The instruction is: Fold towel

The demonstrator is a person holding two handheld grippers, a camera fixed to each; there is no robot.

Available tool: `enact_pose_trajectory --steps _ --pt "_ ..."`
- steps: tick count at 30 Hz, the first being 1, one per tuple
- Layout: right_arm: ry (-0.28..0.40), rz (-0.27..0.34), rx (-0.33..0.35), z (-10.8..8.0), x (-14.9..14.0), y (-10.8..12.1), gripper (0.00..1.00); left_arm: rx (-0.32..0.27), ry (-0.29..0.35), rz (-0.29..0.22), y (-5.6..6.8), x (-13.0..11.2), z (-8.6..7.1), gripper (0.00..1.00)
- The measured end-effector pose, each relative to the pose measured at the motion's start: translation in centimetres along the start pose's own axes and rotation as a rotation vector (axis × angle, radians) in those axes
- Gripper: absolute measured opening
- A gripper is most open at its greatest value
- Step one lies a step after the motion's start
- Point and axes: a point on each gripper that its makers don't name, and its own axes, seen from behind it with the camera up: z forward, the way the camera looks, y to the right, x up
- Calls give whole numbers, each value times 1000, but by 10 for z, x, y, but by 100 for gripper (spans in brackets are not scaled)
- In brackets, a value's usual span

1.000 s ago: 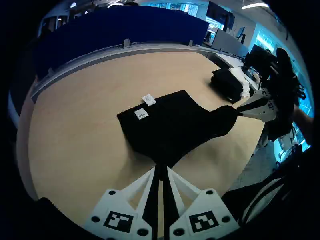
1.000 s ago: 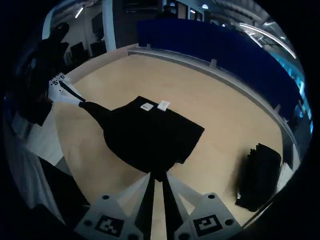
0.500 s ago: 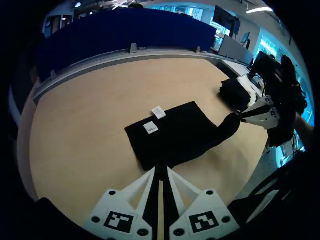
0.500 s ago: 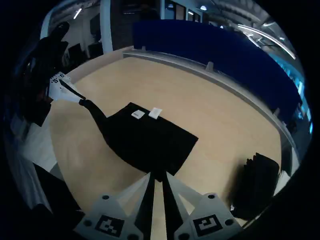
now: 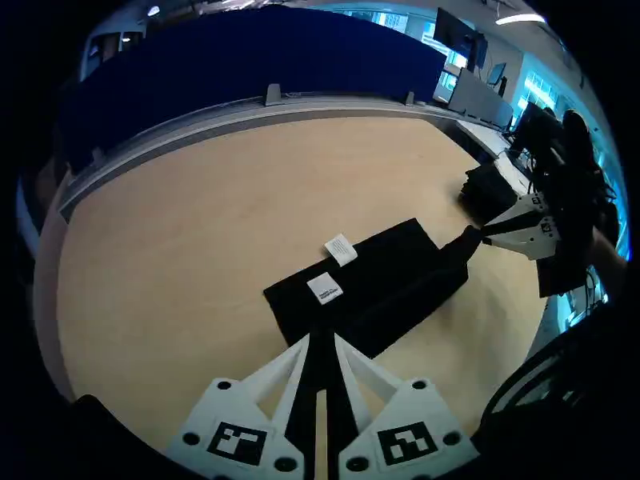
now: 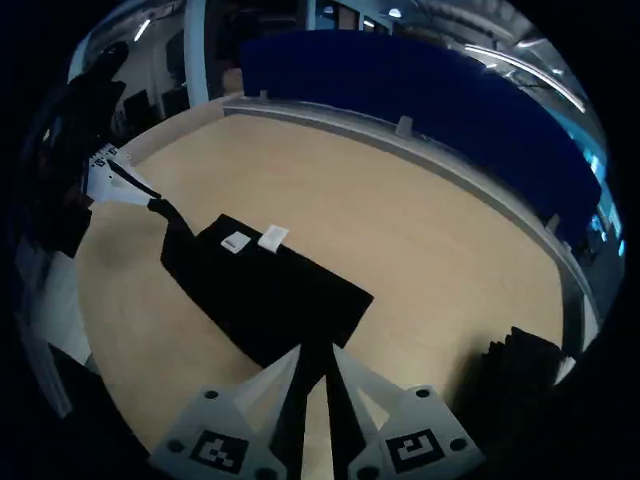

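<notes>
Both near corners of the black towel (image 5: 376, 276), lying flat on the desk (image 5: 176, 240), sit pinched between my closed fingers, the left gripper (image 5: 322, 340) clamped on one end and the right gripper (image 6: 316, 352) on the other.

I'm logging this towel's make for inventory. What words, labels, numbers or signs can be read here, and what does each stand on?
Two white tags on the black towel: printed, but too small and blurred to read.
Square black-and-white markers on the left hand-held gripper and the right hand-held gripper: patterns, no words or numbers.
Nothing else legible.
</notes>
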Motion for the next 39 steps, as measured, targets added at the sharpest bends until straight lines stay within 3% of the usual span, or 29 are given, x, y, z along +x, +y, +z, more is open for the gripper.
enact_pose_trajectory --steps 11,21,29,39 --pt "-43 41 -10 43 -10 14 13 -13 -39 25 -11 -5 40 6" --pt "-49 80 -31 73 -15 23 13 0 -32 -2 -20 -9 67 6" --pt "-53 64 -59 81 -19 25 17 26 -39 35 -25 -14 75 10" --pt "-43 64 -93 86 -16 29 26 47 -20 31 -34 -6 75 17"
